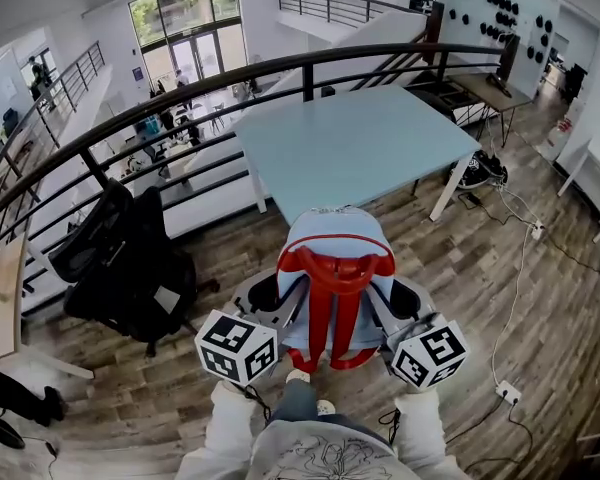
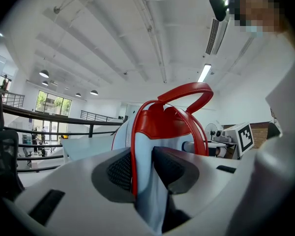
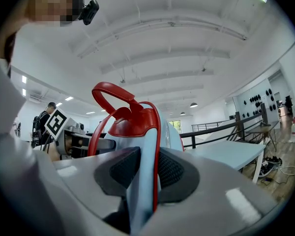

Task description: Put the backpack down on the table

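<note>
The person wears a pale grey sweatshirt (image 1: 320,456) with a line drawing printed on it, and blue jeans (image 1: 298,400). The left tool (image 2: 146,170) and right tool (image 3: 146,170) are pale grey with dark textured pads, each bearing a black-and-white marker cube.

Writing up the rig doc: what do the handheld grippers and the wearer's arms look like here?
The left gripper and right gripper match: pale grey moulded jaw shells with black, mesh-textured pads. Each carries a white cube with black square markers. Thin black cables hang under the cubes. The person wears pale grey sleeves.
</note>
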Tool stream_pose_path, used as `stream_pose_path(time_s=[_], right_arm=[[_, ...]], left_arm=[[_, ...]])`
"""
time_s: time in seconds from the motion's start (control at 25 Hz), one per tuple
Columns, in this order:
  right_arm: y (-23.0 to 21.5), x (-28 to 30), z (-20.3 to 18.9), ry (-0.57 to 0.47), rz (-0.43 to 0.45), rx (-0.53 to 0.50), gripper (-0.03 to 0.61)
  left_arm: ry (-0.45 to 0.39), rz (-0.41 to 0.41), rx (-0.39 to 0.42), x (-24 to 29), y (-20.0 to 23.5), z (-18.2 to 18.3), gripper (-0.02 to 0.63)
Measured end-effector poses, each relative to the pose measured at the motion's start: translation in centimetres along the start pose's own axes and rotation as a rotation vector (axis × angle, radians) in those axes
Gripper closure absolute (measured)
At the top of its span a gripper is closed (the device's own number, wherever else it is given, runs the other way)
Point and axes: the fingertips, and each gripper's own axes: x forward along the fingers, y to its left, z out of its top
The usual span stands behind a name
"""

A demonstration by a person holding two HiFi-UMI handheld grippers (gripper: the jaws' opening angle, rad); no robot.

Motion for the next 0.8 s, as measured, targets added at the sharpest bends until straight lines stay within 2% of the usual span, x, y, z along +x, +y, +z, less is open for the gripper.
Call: stream_pose_path(time_s=[0.52,0.8], right_arm=[[-8.4,10.7,-0.5,0.02,-0.021,0.001,0.468],[-13.8,18.7,0.4,0.023,-0.034,-0.012,0.468]], left_arm=[[0.016,-0.019,-0.02,10.5,8.8,1.7,0.494],[0.012,-0.038,-0.02,17.6,15.4,4.3,0.494]])
